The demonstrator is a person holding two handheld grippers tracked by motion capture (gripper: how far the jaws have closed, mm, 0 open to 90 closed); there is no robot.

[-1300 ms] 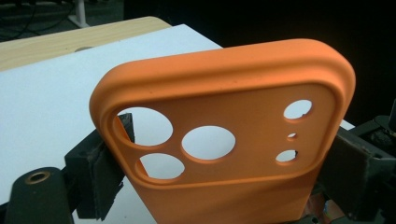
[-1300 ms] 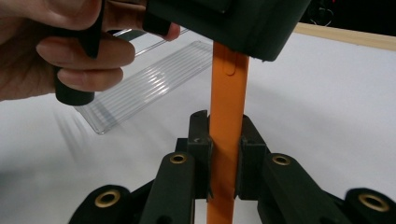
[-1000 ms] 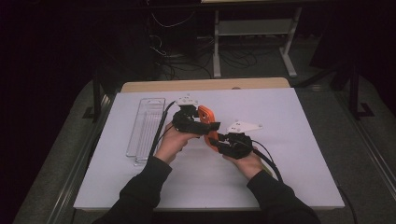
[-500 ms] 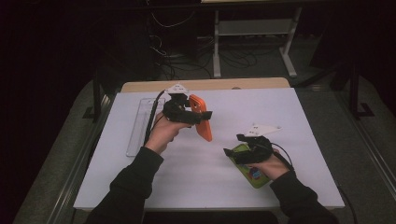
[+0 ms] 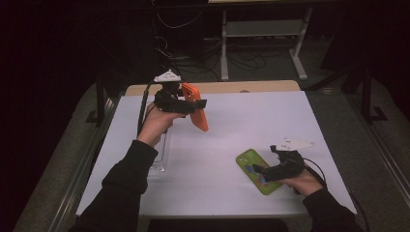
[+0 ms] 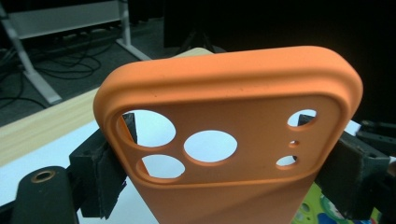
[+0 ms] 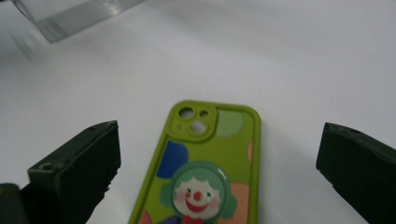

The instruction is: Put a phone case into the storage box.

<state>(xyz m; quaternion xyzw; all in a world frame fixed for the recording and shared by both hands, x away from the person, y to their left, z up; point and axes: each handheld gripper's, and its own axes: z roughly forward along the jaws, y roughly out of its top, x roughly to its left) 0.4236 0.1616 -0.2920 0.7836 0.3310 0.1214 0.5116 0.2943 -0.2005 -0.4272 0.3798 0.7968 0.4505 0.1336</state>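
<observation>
My left gripper (image 5: 191, 104) is raised over the far left of the white table (image 5: 290, 116), shut on an orange phone case (image 5: 197, 107). In the left gripper view the orange case (image 6: 224, 140) fills the frame, camera cut-outs up, with both pads (image 6: 100, 168) pressed on its sides. A green phone case (image 5: 255, 170) with a clown picture lies flat at the near right. My right gripper (image 5: 258, 173) hovers at its near end; its jaws have just been opening and stand wide apart. The right gripper view has the green case (image 7: 205, 168) lying between them, untouched.
A clear plastic tray (image 5: 162, 152) lies on the table's left side, partly behind my left forearm; its corner (image 7: 70, 16) shows at the top left of the right gripper view. A wooden strip (image 5: 241, 87) runs along the table's far edge, with desk legs and cables beyond.
The two grippers, together at the table's middle a second ago, have parted. The left rose with the orange case. The right moved to the near right, set the green case down and opened.
</observation>
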